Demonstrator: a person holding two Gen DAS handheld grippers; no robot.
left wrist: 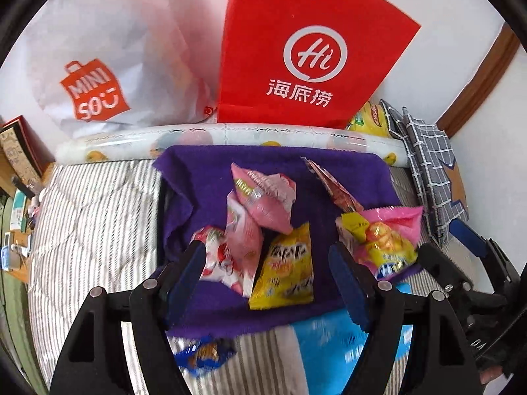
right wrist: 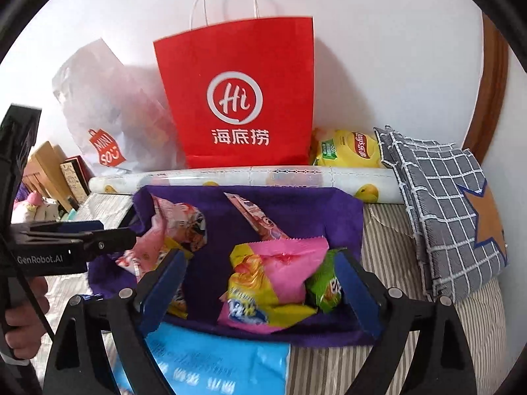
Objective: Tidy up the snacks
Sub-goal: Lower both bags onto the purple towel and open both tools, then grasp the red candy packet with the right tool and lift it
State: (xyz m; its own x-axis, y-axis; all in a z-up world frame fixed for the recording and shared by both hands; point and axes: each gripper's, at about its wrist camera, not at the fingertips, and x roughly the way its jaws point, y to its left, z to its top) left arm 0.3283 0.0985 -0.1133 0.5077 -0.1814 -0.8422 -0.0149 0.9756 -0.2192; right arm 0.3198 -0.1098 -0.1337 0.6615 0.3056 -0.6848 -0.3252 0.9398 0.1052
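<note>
Left wrist view showed a striped bed [left wrist: 89,217] filling the lower half, with a red paper bag [left wrist: 296,49] standing against the wall at 12 o'clock and a white plastic bag [left wrist: 108,59] leaning beside it at 10 o'clock. A rolled sheet of printed plastic [left wrist: 230,133] lay across the bed in front of both bags. Just below it a purple cloth [left wrist: 204,177] spread over the bed centre and carried the snacks. A blue packet [left wrist: 329,352] lay at 6 o'clock, partly under the cloth's near edge. At 3 o'clock a folded checked cloth [left wrist: 428,164] rested near the wall.

On the purple cloth, a pink and yellow snack bag [left wrist: 388,240] sat at 4 o'clock, a yellow snack bag [left wrist: 290,270] near the middle, and a pink packet [left wrist: 263,197] above it, touching a red and white packet [left wrist: 217,256] at 8 o'clock.

The left hand-held gripper [left wrist: 270,283] stood wide apart over the yellow snack bag, holding nothing. In the right wrist view the right hand-held gripper [right wrist: 260,283] was likewise spread wide, its fingers on either side of the pink and yellow snack bag, gripping nothing. A small green packet [right wrist: 324,286] lay just beside its right finger.
</note>
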